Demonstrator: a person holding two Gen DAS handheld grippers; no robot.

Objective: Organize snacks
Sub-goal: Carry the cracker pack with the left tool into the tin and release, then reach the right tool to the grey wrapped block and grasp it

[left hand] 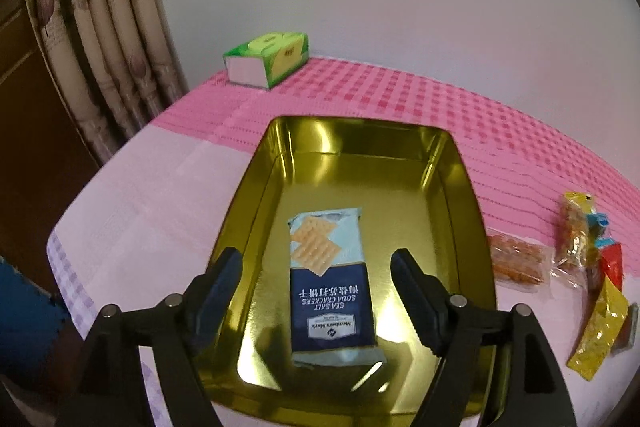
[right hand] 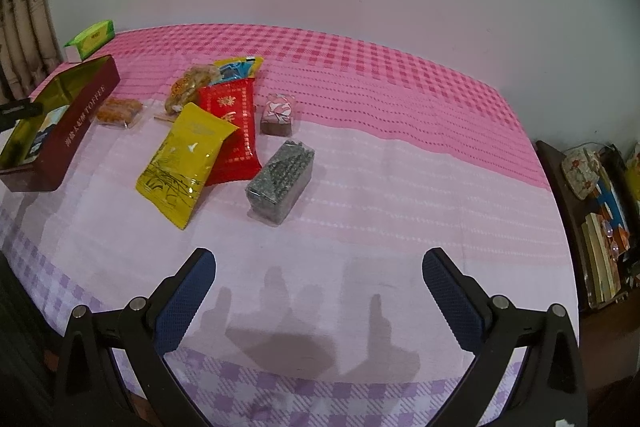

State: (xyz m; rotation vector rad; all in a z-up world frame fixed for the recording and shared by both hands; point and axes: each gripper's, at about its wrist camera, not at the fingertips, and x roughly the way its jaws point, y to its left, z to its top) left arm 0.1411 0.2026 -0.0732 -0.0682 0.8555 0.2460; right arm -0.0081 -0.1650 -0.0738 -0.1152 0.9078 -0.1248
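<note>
A gold-lined toffee tin (left hand: pixel 460 187) stands open on the table; its dark red side shows in the right wrist view (right hand: pixel 80 123). A blue-and-white soda cracker pack (left hand: pixel 332 283) lies flat inside it. My left gripper (left hand: pixel 316 263) is open just above the pack, not touching it. My right gripper (right hand: pixel 318 267) is open and empty over bare cloth. Loose snacks lie right of the tin: a yellow pouch (right hand: pixel 184 159), a red pouch (right hand: pixel 236 131), a dark seaweed pack (right hand: pixel 280 179), a pink-wrapped sweet (right hand: pixel 278 115), an orange snack pack (right hand: pixel 118 111) and a clear bag of biscuits (right hand: pixel 192 83).
A green tissue box (left hand: pixel 268 59) stands at the table's far left corner, by a curtain (left hand: pixel 104 27). A wall runs behind the table. A low shelf with books (right hand: pixel 604 227) stands off the table's right edge. The pink and lilac checked cloth (right hand: pixel 400 187) covers the table.
</note>
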